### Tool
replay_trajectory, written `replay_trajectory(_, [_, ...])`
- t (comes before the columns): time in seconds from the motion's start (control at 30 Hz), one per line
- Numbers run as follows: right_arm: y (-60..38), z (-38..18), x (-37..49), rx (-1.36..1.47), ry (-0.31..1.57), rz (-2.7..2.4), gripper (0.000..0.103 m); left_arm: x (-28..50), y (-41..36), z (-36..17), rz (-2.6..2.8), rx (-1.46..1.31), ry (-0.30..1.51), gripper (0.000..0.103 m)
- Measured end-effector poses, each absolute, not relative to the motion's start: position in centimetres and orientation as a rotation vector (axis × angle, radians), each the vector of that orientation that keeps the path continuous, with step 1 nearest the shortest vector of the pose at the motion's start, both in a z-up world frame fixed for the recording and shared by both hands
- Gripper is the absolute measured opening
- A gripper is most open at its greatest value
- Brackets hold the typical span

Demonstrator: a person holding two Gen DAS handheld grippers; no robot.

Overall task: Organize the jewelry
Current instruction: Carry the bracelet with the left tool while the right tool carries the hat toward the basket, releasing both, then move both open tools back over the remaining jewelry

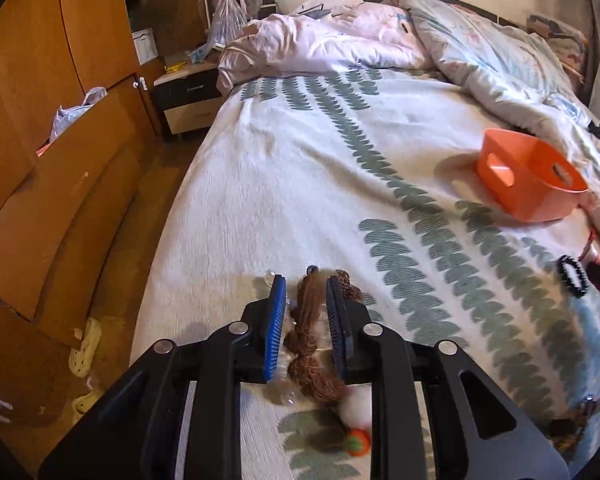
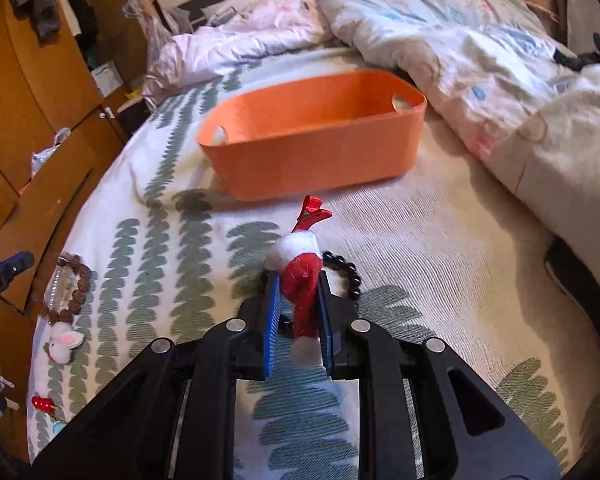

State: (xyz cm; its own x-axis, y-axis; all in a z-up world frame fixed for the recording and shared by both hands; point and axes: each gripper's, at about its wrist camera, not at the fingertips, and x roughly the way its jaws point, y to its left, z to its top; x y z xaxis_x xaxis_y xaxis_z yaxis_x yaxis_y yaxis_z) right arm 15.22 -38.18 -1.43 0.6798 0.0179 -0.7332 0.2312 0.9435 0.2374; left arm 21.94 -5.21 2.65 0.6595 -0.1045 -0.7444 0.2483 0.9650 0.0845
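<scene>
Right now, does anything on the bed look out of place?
Yes. The orange bin holds nothing visible, while the jewelry lies loose on the sheet: black bracelet, brown bracelet, bunny clip.

Both feeds look warm and fairly bright to me, soft indoor light with a yellowish cast. The orange basket (image 2: 312, 136) throws a soft shadow toward its left on the bed (image 1: 300, 184). Heavy fisheye bending, dark vignette in the corners. Slight motion blur on the basket edges and the leaf print; no harsh glare.
</scene>
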Motion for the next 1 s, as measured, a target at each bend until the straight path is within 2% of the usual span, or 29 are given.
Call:
replay_trajectory(0.2, [-39.1, -2.2, 15.4, 0.343, 0.843, -0.138, 0.025, 22.5, -3.9, 2.6, -0.170, 0.169, 0.839, 0.025])
replay_trajectory(0.23, [-39.2, -2.3, 15.4, 0.338, 0.851, -0.142, 0.029, 22.5, -3.7, 2.7, -0.164, 0.164, 0.836, 0.032])
replay_trajectory(0.27, [-39.2, -2.3, 15.5, 0.332, 0.861, -0.149, 0.032, 22.2, -3.4, 3.0, -0.157, 0.159, 0.829, 0.044])
replay_trajectory(0.33, [-39.3, -2.2, 15.2, 0.324, 0.859, -0.161, 0.055, 22.0, -3.2, 3.4, -0.141, 0.155, 0.810, 0.056])
replay_trajectory(0.43, [-39.3, -1.5, 14.7, 0.300, 0.836, -0.184, 0.072, 20.9, -2.7, 4.4, -0.130, 0.148, 0.776, 0.060])
replay_trajectory(0.8, [-40.1, 2.6, 9.7, 0.353, 0.685, -0.172, 0.083, 17.3, 0.3, 5.9, -0.103, 0.085, 0.751, 0.067])
replay_trajectory(1.0, [-37.0, 4.6, 5.4, 0.269, 0.620, -0.098, 0.087, 14.6, 1.7, 6.6, -0.124, 0.005, 0.729, 0.078])
